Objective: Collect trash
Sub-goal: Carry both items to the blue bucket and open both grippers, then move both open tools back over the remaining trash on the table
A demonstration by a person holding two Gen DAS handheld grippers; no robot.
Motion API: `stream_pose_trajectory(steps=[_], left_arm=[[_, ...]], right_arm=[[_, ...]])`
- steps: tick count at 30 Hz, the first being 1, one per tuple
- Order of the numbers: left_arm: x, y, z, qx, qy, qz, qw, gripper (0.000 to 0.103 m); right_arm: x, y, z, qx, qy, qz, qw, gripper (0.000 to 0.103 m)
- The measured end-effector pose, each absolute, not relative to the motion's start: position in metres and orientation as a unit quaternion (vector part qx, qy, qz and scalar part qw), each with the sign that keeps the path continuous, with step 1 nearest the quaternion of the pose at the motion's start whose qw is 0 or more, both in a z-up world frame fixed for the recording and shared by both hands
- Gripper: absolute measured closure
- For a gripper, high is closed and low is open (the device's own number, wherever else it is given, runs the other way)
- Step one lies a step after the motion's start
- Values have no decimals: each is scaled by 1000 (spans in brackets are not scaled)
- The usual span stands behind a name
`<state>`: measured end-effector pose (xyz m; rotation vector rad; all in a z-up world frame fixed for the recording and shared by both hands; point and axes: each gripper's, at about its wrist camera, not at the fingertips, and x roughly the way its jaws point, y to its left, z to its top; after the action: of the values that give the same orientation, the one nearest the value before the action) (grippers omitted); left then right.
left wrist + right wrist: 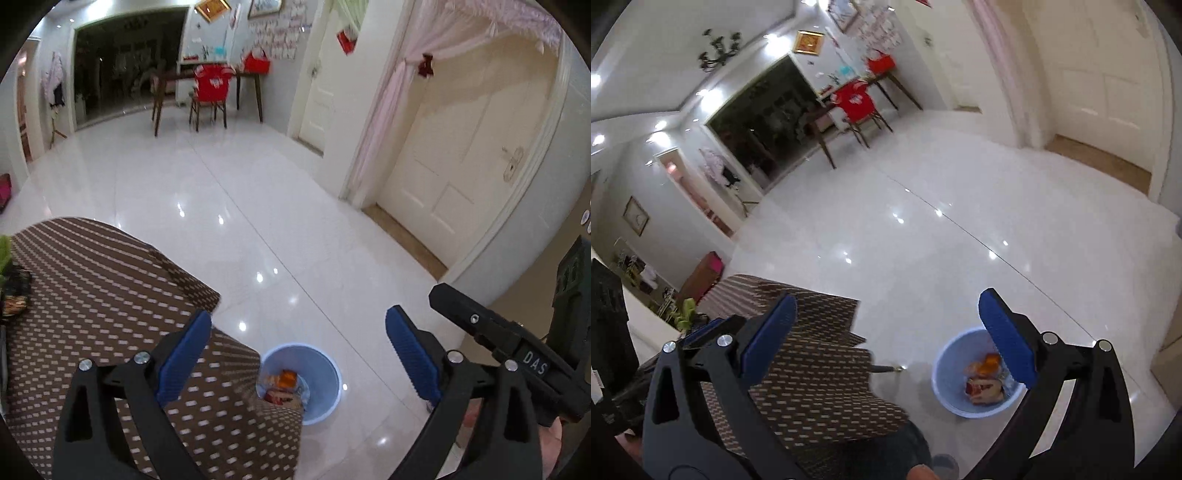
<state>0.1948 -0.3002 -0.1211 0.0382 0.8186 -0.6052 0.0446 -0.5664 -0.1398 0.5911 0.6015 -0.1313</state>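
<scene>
A light blue trash bin point(321, 402) stands on the white floor beside the table corner, with orange and red wrappers point(282, 386) inside. It also shows in the right wrist view point(945, 391), with the wrappers point(984, 380) in it. My left gripper point(297, 354) is open and empty, held above the table edge and the bin. My right gripper point(886, 339) is open and empty, above the floor beside the bin. Part of the right gripper's black body point(517, 347) shows at the right of the left wrist view.
A table with a brown patterned cloth point(92, 295) fills the lower left; dark packets point(14, 295) lie at its far left edge. A wooden table and a red-covered chair point(210, 88) stand across the room. Closed cream doors point(461, 147) are at the right.
</scene>
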Motion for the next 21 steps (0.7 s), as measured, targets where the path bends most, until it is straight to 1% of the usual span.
stream_pose_trajectory(steps=[3,10,21], left_arm=[[188,-275,-105,8,372,-281,885,9],[175,-212,-75,8,328,-245,912,9],[148,-98,-58,-18,284,-167,944,9]], right_arm=[[49,-542,-121,270,281,-53,919,6],[59,-487,-97,245,271,-24,931,6],[81,-380,-73,190,270,46,943,6]])
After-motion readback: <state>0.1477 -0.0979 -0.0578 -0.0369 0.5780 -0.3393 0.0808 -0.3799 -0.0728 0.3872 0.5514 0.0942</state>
